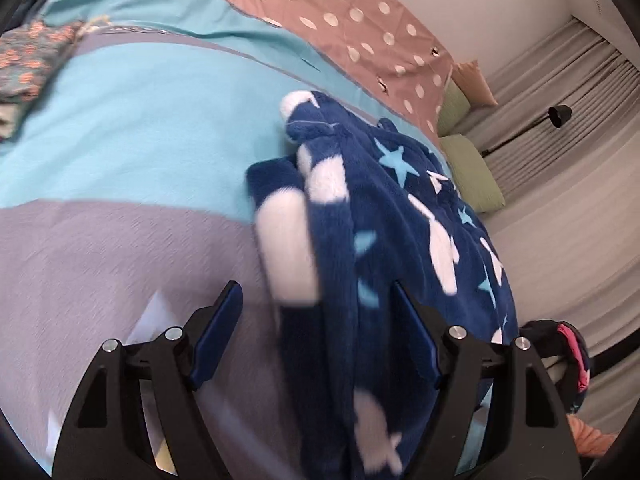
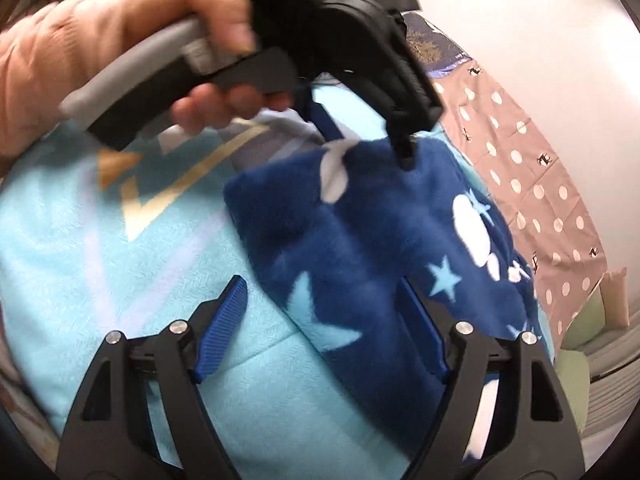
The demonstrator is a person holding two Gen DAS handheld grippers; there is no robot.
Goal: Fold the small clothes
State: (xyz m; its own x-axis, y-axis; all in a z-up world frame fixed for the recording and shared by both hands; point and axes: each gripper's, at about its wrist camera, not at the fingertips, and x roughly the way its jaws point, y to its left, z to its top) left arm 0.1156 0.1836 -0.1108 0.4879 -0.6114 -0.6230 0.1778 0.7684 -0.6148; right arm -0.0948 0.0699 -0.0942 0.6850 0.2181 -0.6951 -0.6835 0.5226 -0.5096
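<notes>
A small navy fleece garment (image 1: 384, 216) with white and pale-blue stars lies bunched on the light-blue and grey bedspread (image 1: 132, 152). My left gripper (image 1: 318, 304) is open, its jaws wide apart, with the garment's near edge lying between the blue pads. In the right wrist view the same garment (image 2: 360, 248) lies flatter. My right gripper (image 2: 320, 296) is open just above its near edge. The other hand-held gripper (image 2: 404, 160) hangs over the garment's far edge, its tip touching the fleece; whether it grips is unclear.
A floral cloth (image 1: 28, 60) lies at the far left of the bed. A brown dotted sheet (image 1: 360, 28) covers the far side by the wall. Green cushions (image 1: 472, 176) and grey curtains (image 1: 560, 80) are at the right. A dark pink-trimmed item (image 1: 572, 356) sits at the bed's edge.
</notes>
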